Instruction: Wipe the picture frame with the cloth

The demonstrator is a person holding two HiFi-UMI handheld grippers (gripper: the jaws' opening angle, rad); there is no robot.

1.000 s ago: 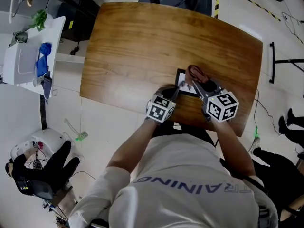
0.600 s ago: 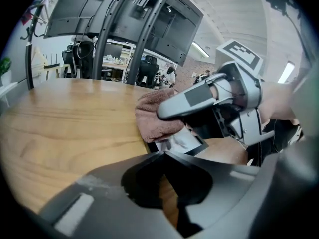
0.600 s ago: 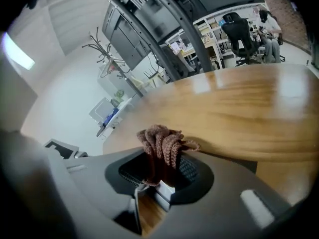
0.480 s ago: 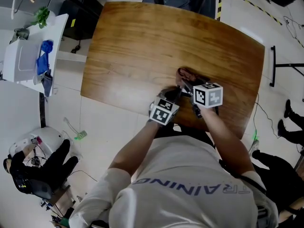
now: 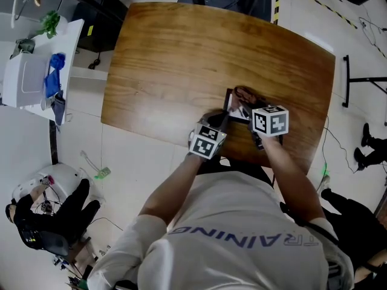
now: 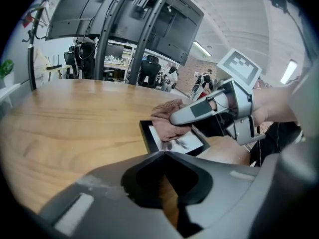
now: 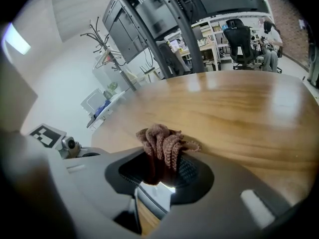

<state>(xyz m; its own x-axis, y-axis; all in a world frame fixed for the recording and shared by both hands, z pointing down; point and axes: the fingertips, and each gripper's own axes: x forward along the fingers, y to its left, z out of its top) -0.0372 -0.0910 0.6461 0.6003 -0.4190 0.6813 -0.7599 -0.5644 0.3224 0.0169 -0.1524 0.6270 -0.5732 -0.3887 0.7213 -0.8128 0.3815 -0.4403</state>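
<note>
Head view: wooden table [image 5: 181,59]; picture frame [image 5: 233,109], black-edged, lying flat near the table's near edge, directly before the person. Cloth [image 5: 245,93], brown and bunched, on the frame's far part. Right gripper [image 5: 248,106] reaches over the frame from the near right; left gripper [image 5: 222,117] sits at the frame's near left corner. Left gripper view: jaws drawn together with nothing seen between them, tips just at the frame's near edge; whether they touch it cannot be told. Ahead, the right gripper presses the cloth onto the glass at the frame's far end. Right gripper view: jaws clamped on the cloth, a wad standing up between them and a fold hanging down toward the pale glass; the frame's edge shows underneath. Step in hand, as judged: wiping the glass. Method recommended: hold the cloth low so that fabric, not jaw tips, meets the glass; light, even pressure; overlapping strokes from edge to edge, border included; left gripper bearing on the near corner so the frame does not slide on the smooth wood.
</note>
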